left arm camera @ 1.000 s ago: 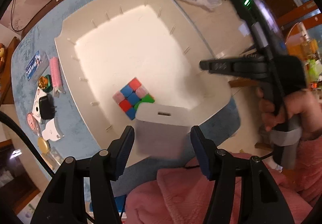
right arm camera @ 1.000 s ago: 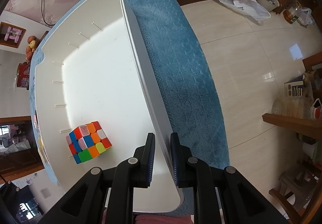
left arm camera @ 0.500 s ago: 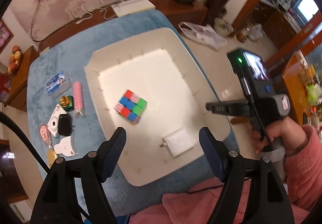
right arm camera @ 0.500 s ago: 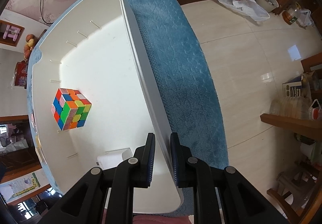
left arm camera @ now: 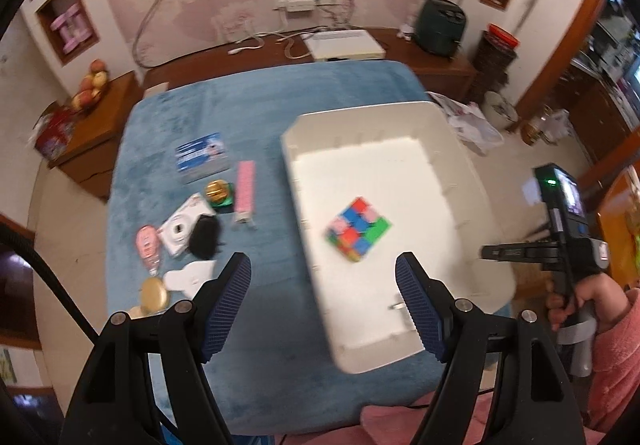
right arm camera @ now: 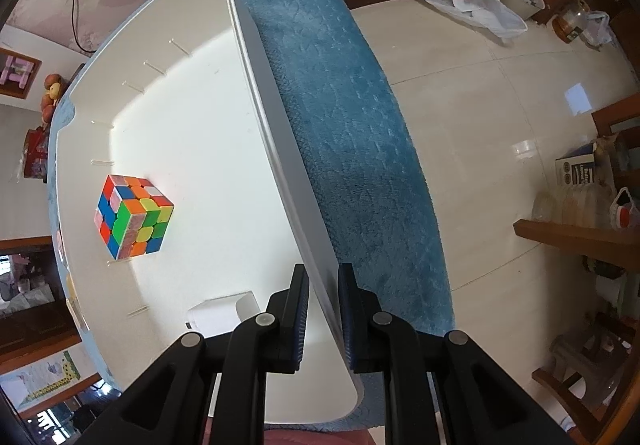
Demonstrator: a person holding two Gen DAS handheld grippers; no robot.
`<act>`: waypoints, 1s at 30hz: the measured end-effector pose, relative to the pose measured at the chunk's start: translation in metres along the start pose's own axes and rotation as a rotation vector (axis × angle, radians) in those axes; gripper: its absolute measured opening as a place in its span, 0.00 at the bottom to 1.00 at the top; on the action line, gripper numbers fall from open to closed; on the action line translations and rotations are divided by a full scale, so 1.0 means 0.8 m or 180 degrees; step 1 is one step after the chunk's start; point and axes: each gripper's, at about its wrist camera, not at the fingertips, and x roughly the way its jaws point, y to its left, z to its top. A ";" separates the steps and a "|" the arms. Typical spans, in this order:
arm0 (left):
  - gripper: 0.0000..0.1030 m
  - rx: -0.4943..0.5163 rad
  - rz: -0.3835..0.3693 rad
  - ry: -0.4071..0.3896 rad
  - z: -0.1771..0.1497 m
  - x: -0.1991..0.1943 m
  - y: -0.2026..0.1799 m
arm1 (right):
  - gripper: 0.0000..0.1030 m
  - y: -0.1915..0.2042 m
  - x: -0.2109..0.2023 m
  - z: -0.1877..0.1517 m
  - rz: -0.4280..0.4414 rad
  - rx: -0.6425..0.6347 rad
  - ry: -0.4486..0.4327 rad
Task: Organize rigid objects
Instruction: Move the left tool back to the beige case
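Since the earlier frames the left gripper [left arm camera: 323, 295] has pulled up and back from the white bin [left arm camera: 472, 181], its jaws have widened, and the small white charger block [right arm camera: 224, 311] that was between them now lies on the bin floor; the puzzle cube [left arm camera: 358, 229] has also shifted inside the bin.

From the left wrist view, the left gripper's jaws stand wide apart and grip nothing, hovering above the blue table cover [left arm camera: 256, 113] with their tips over the bin's near left edge. The cube lies on the bin floor, between the two fingertips in the picture but well below them and farther away. Only a corner of the charger block shows beside the right fingertip. Left of the bin, loose things lie on the cover: a blue card packet [left arm camera: 202, 157], a pink tube [left arm camera: 245, 191], a gold-and-green toy [left arm camera: 219, 195], a white instant camera [left arm camera: 185, 223], a black object [left arm camera: 205, 237] and a round gold tin [left arm camera: 154, 295]. At the right edge a hand [left arm camera: 584, 305] in a pink sleeve holds the right gripper's handle.

From the right wrist view, the right gripper [right arm camera: 323, 315] is clenched on the bin's right wall, one finger inside and one outside, pads pressing the thin rim. The cube sits on the bin floor to the left of these jaws and beyond them, apart from the walls. The charger block lies just beside the inner finger, near the bin's near end.
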 end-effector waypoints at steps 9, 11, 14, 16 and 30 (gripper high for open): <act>0.76 -0.0555 0.0252 0.0143 -0.030 0.007 0.105 | 0.10 0.003 -0.001 -0.008 -0.0138 0.0130 -0.0096; 0.76 -0.0639 0.0310 0.0189 -0.039 0.011 0.128 | 0.10 0.005 -0.002 -0.010 -0.0208 0.0137 -0.0122; 0.76 -0.0810 0.0350 0.0276 -0.053 0.018 0.162 | 0.11 0.009 -0.002 -0.012 -0.0294 0.0133 -0.0146; 0.76 -0.0908 0.0366 0.0334 -0.062 0.023 0.184 | 0.11 0.011 -0.002 -0.014 -0.0333 0.0131 -0.0164; 0.76 -0.1284 0.0289 0.0844 -0.106 0.083 0.293 | 0.12 0.029 -0.002 -0.025 -0.0676 -0.0170 -0.0342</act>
